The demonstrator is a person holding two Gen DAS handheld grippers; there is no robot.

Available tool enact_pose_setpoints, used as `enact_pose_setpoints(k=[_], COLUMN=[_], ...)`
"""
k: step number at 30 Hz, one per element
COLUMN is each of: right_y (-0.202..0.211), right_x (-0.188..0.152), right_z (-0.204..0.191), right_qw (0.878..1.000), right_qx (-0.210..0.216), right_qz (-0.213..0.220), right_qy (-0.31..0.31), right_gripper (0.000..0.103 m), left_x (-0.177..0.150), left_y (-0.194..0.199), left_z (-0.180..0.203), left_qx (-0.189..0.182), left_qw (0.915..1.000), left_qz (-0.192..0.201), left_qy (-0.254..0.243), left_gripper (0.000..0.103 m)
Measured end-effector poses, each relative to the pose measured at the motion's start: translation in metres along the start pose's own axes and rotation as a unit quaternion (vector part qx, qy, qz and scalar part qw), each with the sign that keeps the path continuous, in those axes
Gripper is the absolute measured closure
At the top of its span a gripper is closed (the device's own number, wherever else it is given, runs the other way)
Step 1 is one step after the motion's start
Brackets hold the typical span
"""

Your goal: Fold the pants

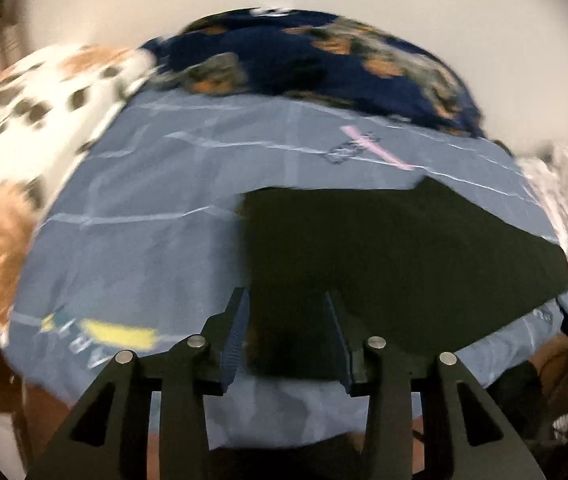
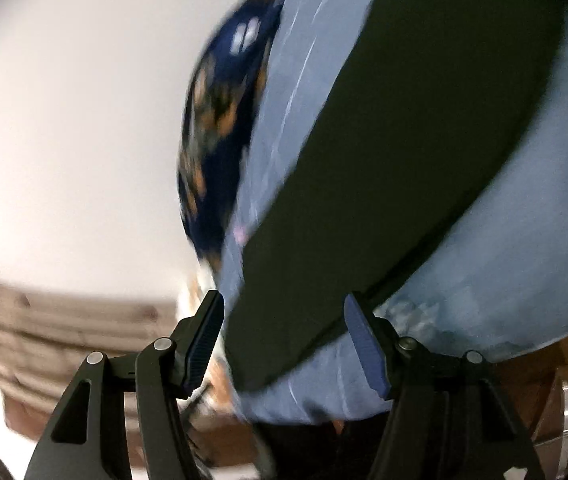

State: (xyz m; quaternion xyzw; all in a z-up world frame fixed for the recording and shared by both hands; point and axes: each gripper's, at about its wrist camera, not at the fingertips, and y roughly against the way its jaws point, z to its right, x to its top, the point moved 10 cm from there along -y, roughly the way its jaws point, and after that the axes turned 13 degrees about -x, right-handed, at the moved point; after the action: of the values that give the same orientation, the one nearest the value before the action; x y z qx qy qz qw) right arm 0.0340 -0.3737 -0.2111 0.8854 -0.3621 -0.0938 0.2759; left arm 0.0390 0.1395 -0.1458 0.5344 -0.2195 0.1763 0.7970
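Smooth black pants (apparently folded) lie on creased blue sheet.

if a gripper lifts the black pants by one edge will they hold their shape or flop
Probably flop: the pants lie flat and thin on the blue sheet, like soft cloth. Likely light, since the sheet under them shows no sag. They may slide on the smooth sheet rather than stay put if pushed.
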Motion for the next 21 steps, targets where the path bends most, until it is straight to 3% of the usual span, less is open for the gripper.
enact_pose_setpoints(k=[3,5,9,12,17,21], right_y=[0.049,0.077,0.125,0.154,0.179,0.179], right_x=[0.043,0.063,0.098,0.120,0.145,0.160], right_z=[0.032,0.051,0.085,0.108,0.140,0.148], right_qw=[0.994,0.987,0.976,0.967,0.954,0.953], right_qx=[0.025,0.027,0.006,-0.010,-0.011,-0.004], right_qz=[0.084,0.126,0.186,0.223,0.253,0.256], right_qy=[-0.070,-0.095,-0.117,-0.126,-0.160,-0.164], right_gripper=[0.042,0.042,0.042,0.042,0.042,0.042], left_x=[0.003,0.003,-0.010,-0.012,-0.011,-0.011], left_y=[-0.033,-0.056,-0.090,-0.091,-0.094,-0.094], left_z=[0.025,0.030,0.021,0.025,0.025,0.023], left_qx=[0.022,0.028,0.013,0.012,0.013,0.001], left_qw=[0.9970,0.9954,0.9967,0.9976,0.9976,0.9984], left_qz=[-0.010,-0.018,-0.048,-0.034,-0.040,-0.038], left_qy=[-0.073,-0.089,-0.064,-0.060,-0.056,-0.042], left_gripper=[0.063,0.063,0.063,0.063,0.063,0.063])
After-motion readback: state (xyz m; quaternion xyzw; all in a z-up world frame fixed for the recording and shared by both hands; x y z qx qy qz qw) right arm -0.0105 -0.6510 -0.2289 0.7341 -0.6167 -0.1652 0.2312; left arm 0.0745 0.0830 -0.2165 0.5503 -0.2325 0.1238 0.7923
